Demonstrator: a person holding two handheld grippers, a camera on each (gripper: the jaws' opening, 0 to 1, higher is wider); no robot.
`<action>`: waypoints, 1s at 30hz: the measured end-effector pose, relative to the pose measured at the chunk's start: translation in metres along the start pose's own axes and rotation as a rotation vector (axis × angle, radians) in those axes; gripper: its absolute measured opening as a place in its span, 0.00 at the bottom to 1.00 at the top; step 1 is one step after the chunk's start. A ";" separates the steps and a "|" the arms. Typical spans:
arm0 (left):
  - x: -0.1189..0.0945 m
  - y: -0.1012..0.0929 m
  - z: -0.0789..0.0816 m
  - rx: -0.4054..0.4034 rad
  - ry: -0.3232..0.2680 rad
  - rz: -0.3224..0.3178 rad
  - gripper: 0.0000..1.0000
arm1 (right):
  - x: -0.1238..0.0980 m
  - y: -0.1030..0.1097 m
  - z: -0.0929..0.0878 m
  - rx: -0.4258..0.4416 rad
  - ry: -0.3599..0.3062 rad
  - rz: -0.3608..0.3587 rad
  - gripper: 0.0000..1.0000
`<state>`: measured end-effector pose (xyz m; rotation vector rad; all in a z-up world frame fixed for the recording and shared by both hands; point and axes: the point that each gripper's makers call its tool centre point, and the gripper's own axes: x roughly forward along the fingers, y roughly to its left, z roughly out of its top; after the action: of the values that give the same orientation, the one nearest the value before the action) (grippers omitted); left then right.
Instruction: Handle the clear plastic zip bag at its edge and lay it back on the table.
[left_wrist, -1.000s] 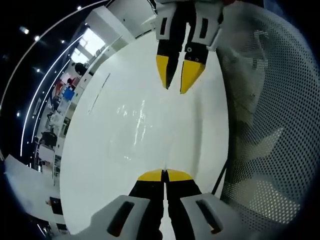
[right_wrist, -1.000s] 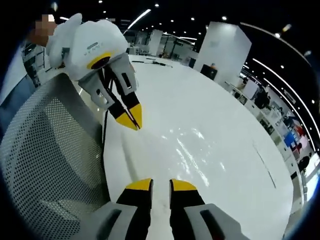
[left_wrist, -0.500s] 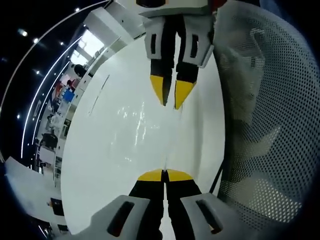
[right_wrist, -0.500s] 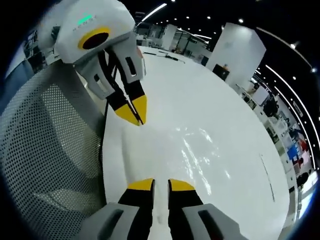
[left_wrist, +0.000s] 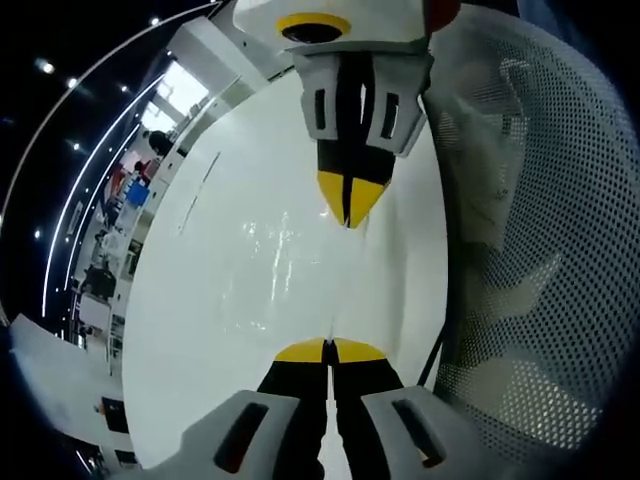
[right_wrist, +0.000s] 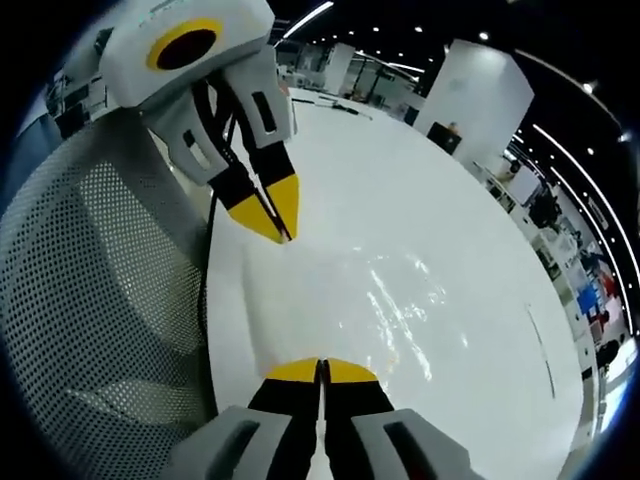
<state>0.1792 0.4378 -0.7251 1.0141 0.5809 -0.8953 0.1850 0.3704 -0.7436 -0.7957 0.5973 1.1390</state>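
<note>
Clear plastic zip bag (left_wrist: 275, 255) spread flat on the white table (left_wrist: 190, 330), near invisible, traced only by glints and faint creases between the two grippers; likely featherweight, limp and slick, prone to sag or slide, so best taken by the stiffer edge at the near side of the table. Left gripper (left_wrist: 328, 347) clenched, yellow tips meeting at what looks like the bag's edge, though film between them too clear to confirm; right gripper (right_wrist: 321, 365) likewise pinched tight at the same edge opposite, tips together. Mesh chair back (right_wrist: 95, 290) just beside the table's edge.
</note>
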 end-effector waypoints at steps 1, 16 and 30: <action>0.000 0.000 0.000 0.002 0.001 -0.002 0.00 | 0.000 -0.001 0.000 0.004 0.000 -0.002 0.00; -0.014 0.000 0.035 0.096 -0.046 0.021 0.11 | -0.001 -0.010 -0.001 0.068 0.011 -0.023 0.00; 0.012 -0.005 0.059 0.150 -0.076 -0.028 0.08 | -0.006 -0.014 0.007 0.075 -0.002 -0.026 0.00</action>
<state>0.1818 0.3794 -0.7114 1.1041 0.4697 -1.0096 0.1963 0.3696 -0.7313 -0.7354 0.6228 1.0878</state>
